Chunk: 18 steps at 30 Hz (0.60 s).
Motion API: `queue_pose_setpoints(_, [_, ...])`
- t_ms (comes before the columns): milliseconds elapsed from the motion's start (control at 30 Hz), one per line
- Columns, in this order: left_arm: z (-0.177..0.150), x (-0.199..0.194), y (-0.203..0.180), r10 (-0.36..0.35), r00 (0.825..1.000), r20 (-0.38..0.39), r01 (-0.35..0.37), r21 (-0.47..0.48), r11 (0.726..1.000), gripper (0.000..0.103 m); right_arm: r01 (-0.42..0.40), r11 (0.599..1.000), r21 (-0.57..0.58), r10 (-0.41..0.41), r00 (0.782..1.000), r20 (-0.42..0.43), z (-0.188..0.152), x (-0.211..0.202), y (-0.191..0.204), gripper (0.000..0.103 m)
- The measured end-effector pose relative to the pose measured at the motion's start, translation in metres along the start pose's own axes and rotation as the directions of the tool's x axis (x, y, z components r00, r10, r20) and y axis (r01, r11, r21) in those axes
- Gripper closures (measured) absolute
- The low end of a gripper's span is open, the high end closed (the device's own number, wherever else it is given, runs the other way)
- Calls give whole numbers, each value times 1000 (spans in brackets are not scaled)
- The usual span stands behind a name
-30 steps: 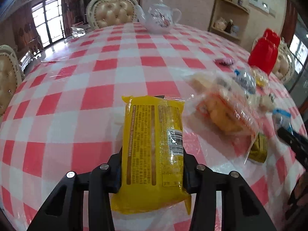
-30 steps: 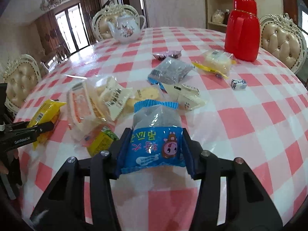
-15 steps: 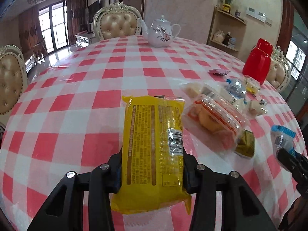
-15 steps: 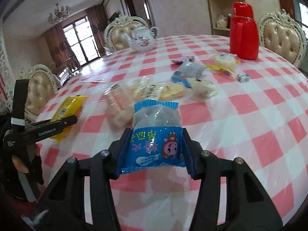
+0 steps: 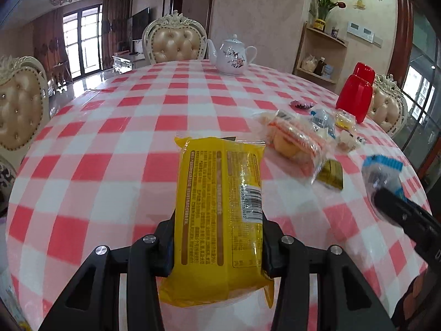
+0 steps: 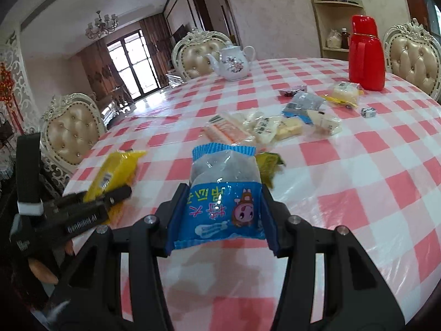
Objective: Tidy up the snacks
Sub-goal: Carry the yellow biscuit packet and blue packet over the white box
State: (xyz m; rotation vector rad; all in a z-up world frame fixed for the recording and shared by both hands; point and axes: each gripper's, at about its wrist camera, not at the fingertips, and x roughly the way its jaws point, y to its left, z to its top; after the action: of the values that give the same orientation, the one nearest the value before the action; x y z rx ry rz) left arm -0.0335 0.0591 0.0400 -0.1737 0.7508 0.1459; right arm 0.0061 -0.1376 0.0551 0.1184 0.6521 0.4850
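My left gripper [image 5: 217, 237] is shut on a long yellow snack packet [image 5: 220, 207] and holds it above the near edge of the checked table [image 5: 110, 149]. My right gripper [image 6: 222, 212] is shut on a blue and clear snack bag [image 6: 224, 193], also held above the table. Each gripper shows in the other's view: the right one with its blue bag [image 5: 383, 173] at the right, the left one with the yellow packet [image 6: 113, 173] at the left. A pile of clear-wrapped snacks [image 6: 264, 127] lies mid-table, with a small green-gold packet [image 6: 268, 165] just behind the blue bag.
A white teapot [image 5: 231, 58] stands at the far side of the table. A red thermos [image 6: 365, 53] stands at the far right, with a small dark sweet [image 6: 289, 92] and a tiny carton [image 6: 368, 111] near it. Padded chairs [image 5: 19, 104] surround the table.
Both grippers have pulled back and risen from the snack pile, each still holding its packet. The table looks farther away in both views.
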Motion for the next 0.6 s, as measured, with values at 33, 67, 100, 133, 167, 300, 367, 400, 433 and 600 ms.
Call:
queue_pose_setpoints(33, [-3,-4,2,5,1000,6,-5,2,1000,56,-7,1000,-7,7,1000,3,-2,-2,6,49])
queue_pose_setpoints(67, [-7,-8,4,12,1000,12,-13,5,1000,56,-11,1000,-11,11,1000,4,-3,-3,10,49])
queue_pose_setpoints(100, [-11,-14,7,18,1000,18,-18,7,1000,56,-19,1000,-16,19,1000,7,-5,-5,16,49])
queue_pose_setpoints(133, [-13,-17,9,20,1000,21,-21,7,1000,56,-23,1000,-18,23,1000,10,-7,-6,20,49])
queue_pose_setpoints(167, [-16,-22,12,24,999,24,-24,7,1000,56,-32,999,-20,32,999,14,-10,-8,26,49])
queue_pose_setpoints(300, [-29,-45,30,27,999,39,-27,-6,1000,56,-72,997,-27,72,997,17,-21,-13,46,49])
queue_pose_setpoints(367, [-33,-55,35,35,998,51,-35,-4,999,56,-91,995,-37,92,996,13,-26,-13,58,49])
queue_pose_setpoints(400, [-36,-64,41,39,997,62,-39,-7,999,56,-96,995,-40,97,995,14,-29,-14,62,49])
queue_pose_setpoints(433, [-38,-68,43,41,997,68,-40,-8,999,56,-105,994,-43,106,994,16,-30,-15,67,49])
queue_pose_setpoints(600, [-51,-96,65,55,994,93,-54,-17,998,56,-165,984,-69,166,986,10,-39,-20,96,49])
